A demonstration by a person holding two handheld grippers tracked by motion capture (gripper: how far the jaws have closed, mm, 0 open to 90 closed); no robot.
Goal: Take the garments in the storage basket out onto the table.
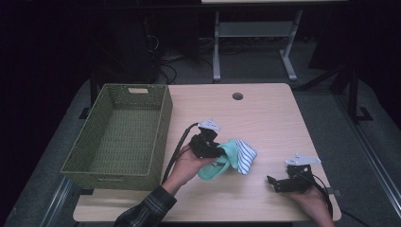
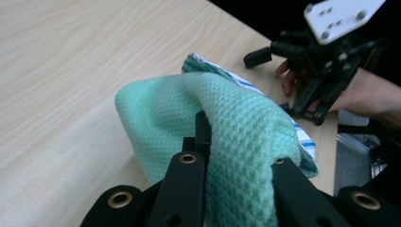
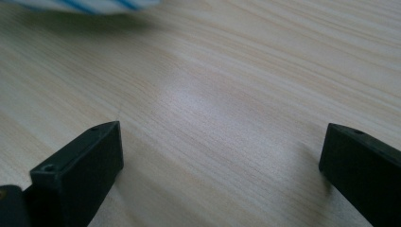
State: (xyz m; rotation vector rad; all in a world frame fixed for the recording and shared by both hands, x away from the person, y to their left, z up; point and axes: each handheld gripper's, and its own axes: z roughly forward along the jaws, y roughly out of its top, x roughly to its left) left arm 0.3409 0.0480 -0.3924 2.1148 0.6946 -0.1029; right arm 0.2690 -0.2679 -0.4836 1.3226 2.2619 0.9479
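Note:
A mint-green knitted cloth (image 1: 222, 161) (image 2: 227, 127) with a blue-and-white striped part (image 1: 246, 156) (image 2: 265, 87) lies bunched near the middle of the wooden table (image 1: 265, 118). My left gripper (image 1: 215, 152) (image 2: 236, 156) is shut on the green fabric, which drapes over and between its jaws. My right gripper (image 1: 274, 182) (image 3: 222, 156) rests low over the table at the front right, jaws wide apart with bare wood between them. The left gripper view shows it beyond the cloth (image 2: 302, 71), held by a hand. A striped edge (image 3: 90, 5) peeks in at the top of the right gripper view.
A green woven basket (image 1: 163, 127) stands empty on the left side of the table. A round cable hole (image 1: 237, 96) sits near the far edge. Beyond the table are a desk frame (image 1: 255, 38) and cables on the floor.

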